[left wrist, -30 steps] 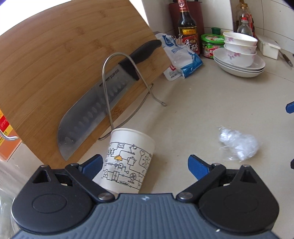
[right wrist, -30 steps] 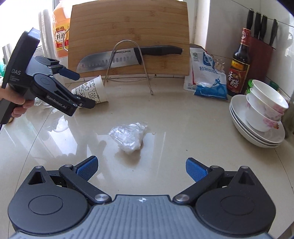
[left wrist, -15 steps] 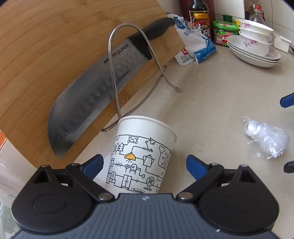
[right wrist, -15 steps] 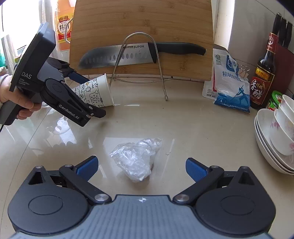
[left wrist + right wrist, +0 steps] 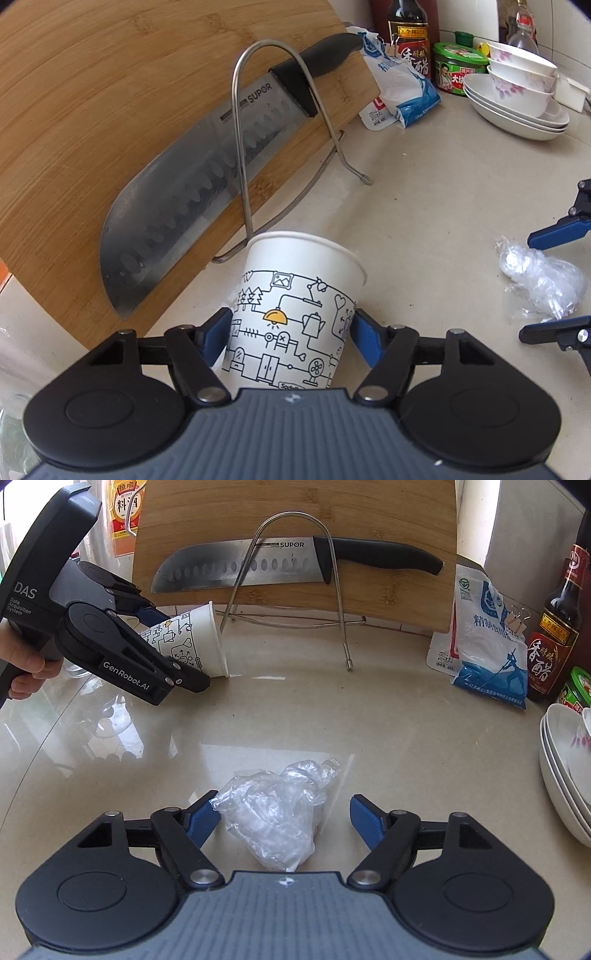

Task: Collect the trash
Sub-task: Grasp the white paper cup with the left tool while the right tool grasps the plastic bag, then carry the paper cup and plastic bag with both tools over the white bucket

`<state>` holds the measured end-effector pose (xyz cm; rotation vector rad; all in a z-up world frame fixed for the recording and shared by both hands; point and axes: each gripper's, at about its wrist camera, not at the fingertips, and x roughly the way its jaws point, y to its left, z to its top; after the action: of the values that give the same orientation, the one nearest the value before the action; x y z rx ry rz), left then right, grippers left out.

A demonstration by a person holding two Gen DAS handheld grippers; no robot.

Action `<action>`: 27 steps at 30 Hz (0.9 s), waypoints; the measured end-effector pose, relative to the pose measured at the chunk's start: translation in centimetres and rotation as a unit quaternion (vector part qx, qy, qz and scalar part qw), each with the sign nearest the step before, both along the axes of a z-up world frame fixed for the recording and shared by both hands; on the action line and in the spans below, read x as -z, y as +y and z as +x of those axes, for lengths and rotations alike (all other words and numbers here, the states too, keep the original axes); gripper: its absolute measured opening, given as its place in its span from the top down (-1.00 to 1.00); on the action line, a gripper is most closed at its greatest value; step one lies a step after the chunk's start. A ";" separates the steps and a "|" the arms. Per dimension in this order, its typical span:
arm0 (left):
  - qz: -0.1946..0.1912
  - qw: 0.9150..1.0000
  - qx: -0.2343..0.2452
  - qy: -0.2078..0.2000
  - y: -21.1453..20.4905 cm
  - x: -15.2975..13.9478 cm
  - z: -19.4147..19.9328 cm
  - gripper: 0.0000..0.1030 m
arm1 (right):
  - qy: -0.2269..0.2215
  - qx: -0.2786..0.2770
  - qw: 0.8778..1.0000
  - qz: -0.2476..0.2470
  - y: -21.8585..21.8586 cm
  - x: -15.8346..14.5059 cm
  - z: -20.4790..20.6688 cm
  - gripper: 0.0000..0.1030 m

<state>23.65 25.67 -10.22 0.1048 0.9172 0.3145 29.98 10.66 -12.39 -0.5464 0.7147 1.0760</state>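
While my left hand-held gripper looks down at the counter, its jaws have just been closing and both blue pads now sit against the sides of the paper cup, which lies tipped with its rim toward the wire rack. Right behind stands the cutting board with the knife across it, close in the way. Off to the right lies the crumpled plastic wrap, with stacked bowls beyond.

From my right hand-held gripper, the jaws have just been closing too; the plastic wrap lies between them, the left pad touching it, the right pad still apart. Further off, my left hand-held gripper holds the paper cup, and a salt bag and vinegar bottle stand at the right
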 end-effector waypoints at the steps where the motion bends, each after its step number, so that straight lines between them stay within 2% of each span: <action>1: -0.001 1.000 0.001 0.000 0.0 0.0 0.0 -0.33 | -0.001 -0.001 1.000 -0.001 0.1 0.0 0.0 -0.44; 3: -0.001 1.000 0.000 -0.001 0.0 -0.1 0.0 -0.32 | -0.002 -0.002 1.000 -0.002 0.1 0.0 -0.1 -0.37; 6: -0.006 1.000 0.000 -0.004 0.0 -0.2 -0.2 -0.31 | -0.001 -0.001 1.000 0.000 0.1 0.0 -0.1 -0.10; 9: -0.007 1.000 0.000 -0.006 -0.1 -0.4 -0.4 -0.29 | 0.000 0.001 1.000 0.000 0.0 -0.1 -0.1 0.05; 19: -0.018 0.999 0.015 -0.022 -1.7 -2.8 -1.3 -0.28 | 0.000 0.008 1.000 0.014 -2.6 -2.1 -1.5 0.10; 27: -0.047 0.997 0.060 -0.033 -7.5 -5.5 -2.6 -0.28 | -0.005 0.032 0.999 0.035 -8.8 -4.4 -4.4 0.10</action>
<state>21.06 18.17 -4.77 0.0631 0.8538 0.1618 25.62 1.88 -7.96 -0.4655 0.6800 1.0340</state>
